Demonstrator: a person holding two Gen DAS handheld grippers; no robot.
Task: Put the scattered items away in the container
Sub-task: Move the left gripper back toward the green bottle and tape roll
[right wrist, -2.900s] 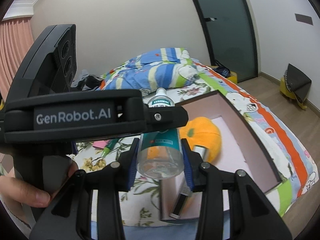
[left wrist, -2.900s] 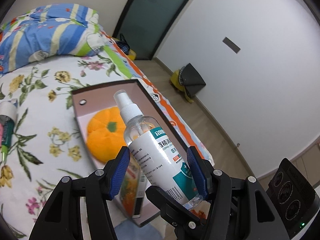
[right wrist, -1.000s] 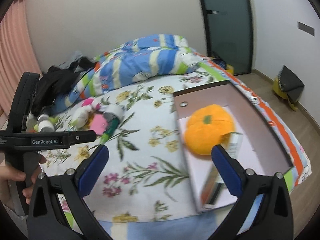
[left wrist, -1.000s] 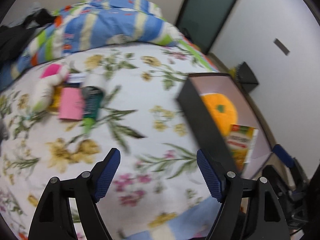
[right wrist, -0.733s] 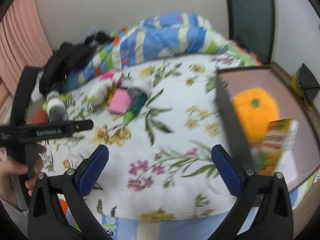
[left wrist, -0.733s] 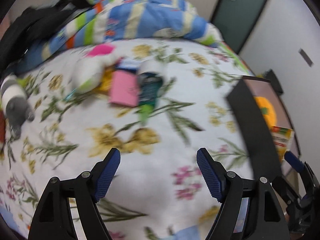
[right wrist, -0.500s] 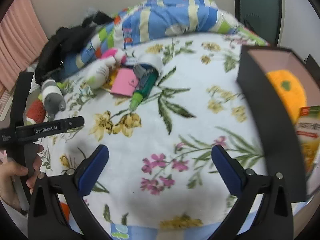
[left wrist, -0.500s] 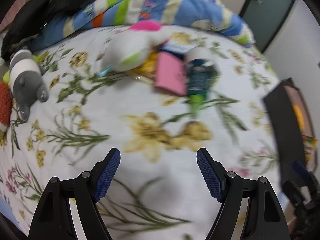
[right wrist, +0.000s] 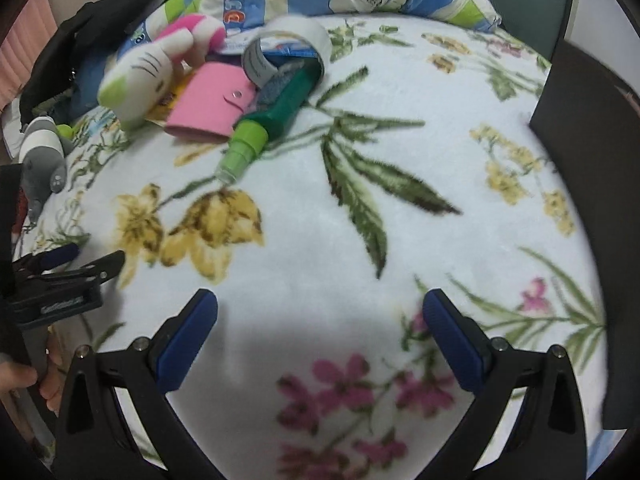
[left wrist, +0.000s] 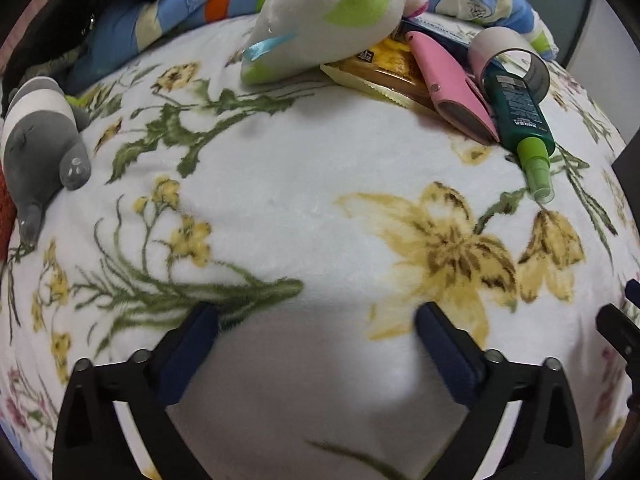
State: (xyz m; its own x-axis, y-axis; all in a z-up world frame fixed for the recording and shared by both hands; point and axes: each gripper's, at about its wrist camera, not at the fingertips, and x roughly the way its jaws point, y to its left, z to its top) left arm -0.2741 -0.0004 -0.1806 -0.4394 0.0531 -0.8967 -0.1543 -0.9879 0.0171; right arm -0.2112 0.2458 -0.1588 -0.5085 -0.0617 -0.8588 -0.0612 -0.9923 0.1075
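Floral fleece blanket point(left wrist: 280, 184) spreads under both empty, wide-spread grippers point(left wrist: 316, 320) point(right wrist: 320, 312); seemingly a bedroom.

Counted 2 plush toys, white cat point(left wrist: 328, 12) & grey one point(left wrist: 40, 132), plus 1 green spray bottle point(left wrist: 520, 112), 1 pink wallet point(right wrist: 208, 100), 1 tape roll point(left wrist: 508, 56), 1 yellow snack pkt point(left wrist: 384, 70), 1 dark box point(right wrist: 592, 160).

Floral-blanketed bed point(left wrist: 280, 184), green spray bottle point(left wrist: 520, 116), pink wallet point(right wrist: 208, 104), tape roll point(right wrist: 280, 48), grey plush point(left wrist: 36, 136), dark container point(right wrist: 592, 184) at right edge
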